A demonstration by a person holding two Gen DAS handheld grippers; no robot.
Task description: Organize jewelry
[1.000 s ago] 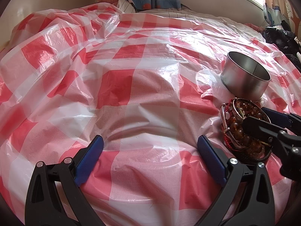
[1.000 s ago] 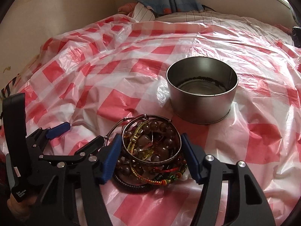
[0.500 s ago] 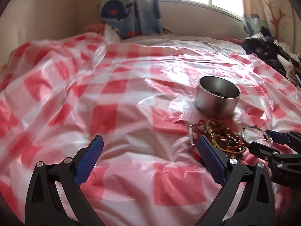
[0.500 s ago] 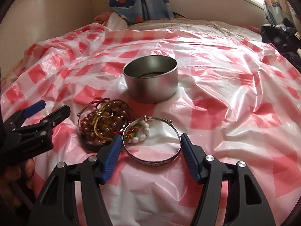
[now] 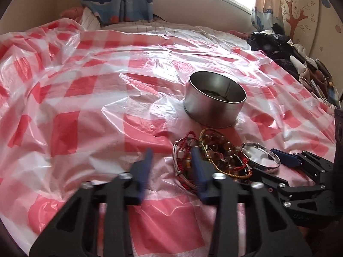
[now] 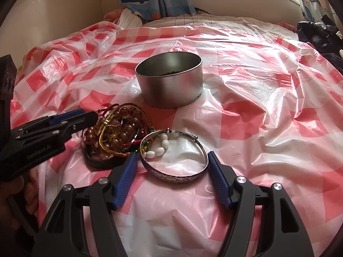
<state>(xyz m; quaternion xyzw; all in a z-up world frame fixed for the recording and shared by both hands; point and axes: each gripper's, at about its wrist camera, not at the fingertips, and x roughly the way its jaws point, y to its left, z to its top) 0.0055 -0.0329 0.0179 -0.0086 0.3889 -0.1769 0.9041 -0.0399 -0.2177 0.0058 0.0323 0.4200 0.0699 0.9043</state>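
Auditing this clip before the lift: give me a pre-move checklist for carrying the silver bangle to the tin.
1. Silver bangle between the right gripper pads: ok, both sides look touched.
2. Bangle free of other jewelry: not ok, the white bead bracelet lies partly inside it.
3. Tin upright and open: ok.
4. Tin's contents: cannot tell, something dark on its bottom.
5. Left gripper clear of the bangle: ok; its jaws have just been closing with nothing between them, beside the bead pile.
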